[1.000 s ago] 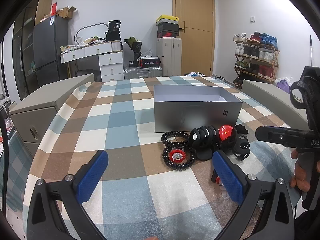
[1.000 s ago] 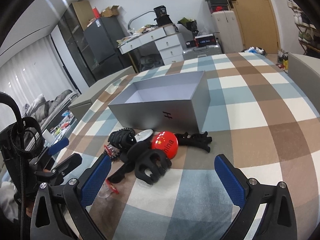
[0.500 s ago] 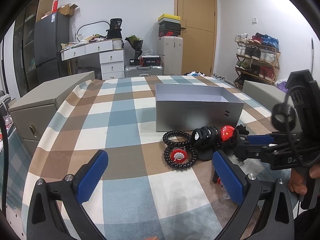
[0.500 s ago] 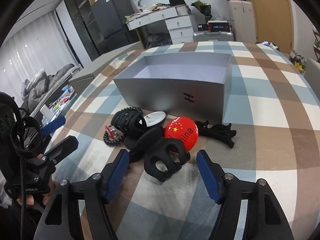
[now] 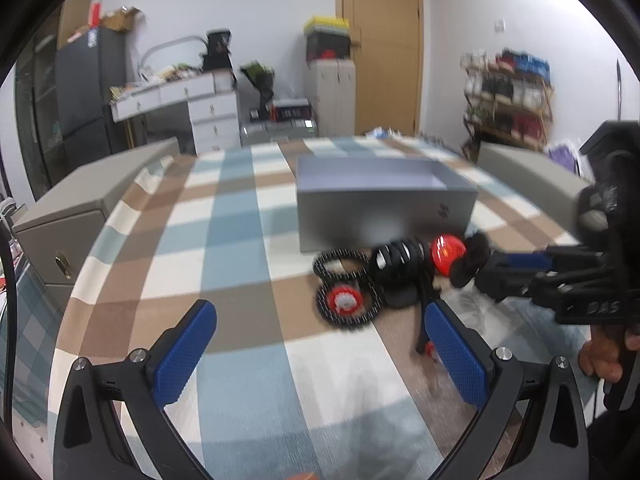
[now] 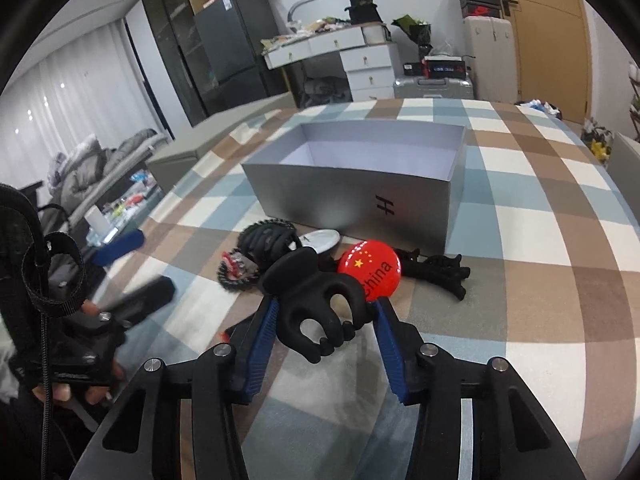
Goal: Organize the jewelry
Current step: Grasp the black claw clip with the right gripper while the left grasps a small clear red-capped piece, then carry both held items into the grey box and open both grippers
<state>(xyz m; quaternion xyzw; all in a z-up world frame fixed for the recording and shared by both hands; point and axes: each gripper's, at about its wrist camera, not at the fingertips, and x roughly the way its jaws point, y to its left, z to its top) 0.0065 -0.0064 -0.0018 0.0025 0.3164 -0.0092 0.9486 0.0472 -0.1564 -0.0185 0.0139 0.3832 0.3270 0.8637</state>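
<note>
Clip (image 6: 320, 312): glossy black claw, lying before the grey box (image 6: 352, 196).
Right gripper (image 6: 326, 332): ribbed blue jaws, wide earlier, closing onto the clip.
Left gripper (image 5: 320, 350): jaws gaping, empty.

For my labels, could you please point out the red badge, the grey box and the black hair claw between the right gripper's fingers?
Red badge (image 6: 369, 271), right wrist view, its face.
Grey box (image 6: 344, 196), right wrist view, front wall.
Black hair claw (image 6: 316, 300), right wrist view, its body.

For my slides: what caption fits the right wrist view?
Right tongs closing around a black claw hair clip beside a red badge, before an open grey box.
</note>
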